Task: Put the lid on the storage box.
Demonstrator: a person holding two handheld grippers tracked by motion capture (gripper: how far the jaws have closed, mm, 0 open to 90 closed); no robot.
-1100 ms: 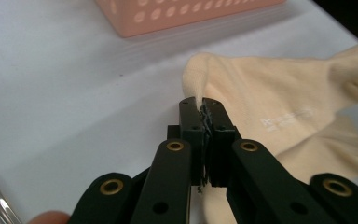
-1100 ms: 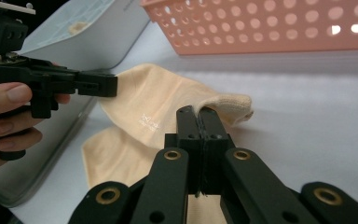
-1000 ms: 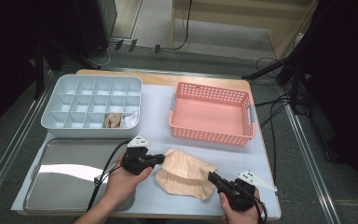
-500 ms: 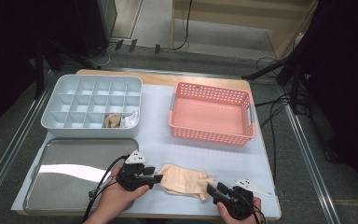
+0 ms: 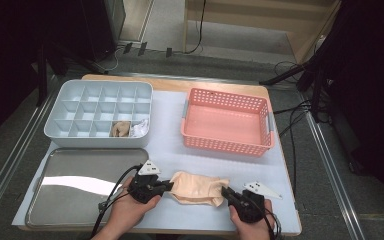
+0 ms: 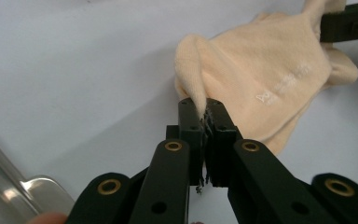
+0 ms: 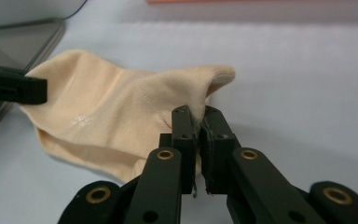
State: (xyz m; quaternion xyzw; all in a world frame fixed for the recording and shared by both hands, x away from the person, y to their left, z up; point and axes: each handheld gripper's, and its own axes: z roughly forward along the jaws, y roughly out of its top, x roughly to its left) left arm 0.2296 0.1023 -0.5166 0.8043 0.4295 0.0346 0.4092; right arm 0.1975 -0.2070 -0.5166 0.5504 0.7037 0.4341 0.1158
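A beige sock [image 5: 197, 187] lies flat on the white mat near the table's front edge. My left gripper [image 5: 169, 186] is shut on its left end. In the left gripper view the jaws [image 6: 204, 105] have just been closing and pinch a fold of the sock [image 6: 261, 70]. My right gripper [image 5: 225, 191] is shut on the sock's right end. Its jaws [image 7: 198, 114] have also just been closing, with the sock's edge [image 7: 112, 112] between them. Each gripper view shows the other gripper's black jaw at the sock's far end.
A pale blue compartment tray [image 5: 100, 90] stands at the back left, with a rolled beige sock [image 5: 121, 129] and a white one [image 5: 140, 127] in its front cells. A pink basket [image 5: 225, 93] is at the back right. A steel tray [image 5: 80, 185] lies left of my left hand.
The sock was bunched and wider a second ago; now it lies flatter and narrower. The left gripper has come nearer the front edge.
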